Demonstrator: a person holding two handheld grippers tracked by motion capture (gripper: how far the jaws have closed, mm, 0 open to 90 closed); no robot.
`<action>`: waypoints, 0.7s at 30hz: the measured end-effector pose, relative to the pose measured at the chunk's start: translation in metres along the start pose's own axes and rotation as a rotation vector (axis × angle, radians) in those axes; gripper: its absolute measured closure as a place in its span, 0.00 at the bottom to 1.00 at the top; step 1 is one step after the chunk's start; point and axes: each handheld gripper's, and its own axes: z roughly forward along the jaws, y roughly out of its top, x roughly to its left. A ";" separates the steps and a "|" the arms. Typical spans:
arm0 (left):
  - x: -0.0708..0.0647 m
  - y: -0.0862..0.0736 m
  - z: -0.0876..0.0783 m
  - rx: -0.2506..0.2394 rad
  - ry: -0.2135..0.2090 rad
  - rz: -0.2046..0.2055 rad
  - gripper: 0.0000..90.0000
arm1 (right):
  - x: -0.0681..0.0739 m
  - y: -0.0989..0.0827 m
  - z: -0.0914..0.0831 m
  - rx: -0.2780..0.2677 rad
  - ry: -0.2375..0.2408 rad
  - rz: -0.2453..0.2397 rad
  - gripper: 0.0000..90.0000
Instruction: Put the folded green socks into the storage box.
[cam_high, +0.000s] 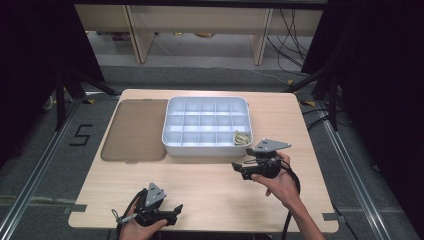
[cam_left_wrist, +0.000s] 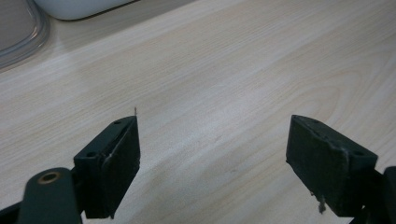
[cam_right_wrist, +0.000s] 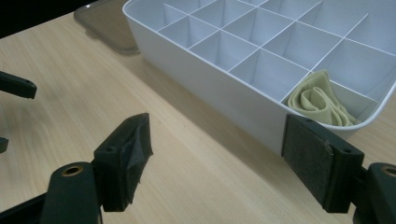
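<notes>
The left gripper (cam_high: 172, 210) is being held low over the bare table (cam_left_wrist: 224, 70), its jaws released wide with nothing between them; a brown lid (cam_high: 136, 130) is lying well ahead of them. The right gripper (cam_high: 239, 168) is being held just beside the near wall of the white tray (cam_right_wrist: 210, 88), its jaws spread apart and empty. A folded strip of pale green cloth (cam_right_wrist: 321, 100) is resting in the tray's near corner compartment, just beyond the right-hand jaw and untouched by it.
</notes>
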 end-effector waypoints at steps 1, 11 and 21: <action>0.000 0.000 0.000 0.002 0.000 0.000 0.19 | 0.000 -0.001 -0.001 0.007 -0.007 -0.002 0.28; 0.000 0.000 0.000 -0.002 -0.002 0.000 0.19 | 0.003 -0.009 -0.004 0.016 -0.005 -0.022 0.28; -0.002 0.000 0.001 0.001 -0.007 -0.012 0.19 | 0.008 -0.023 -0.005 0.021 -0.009 -0.020 0.22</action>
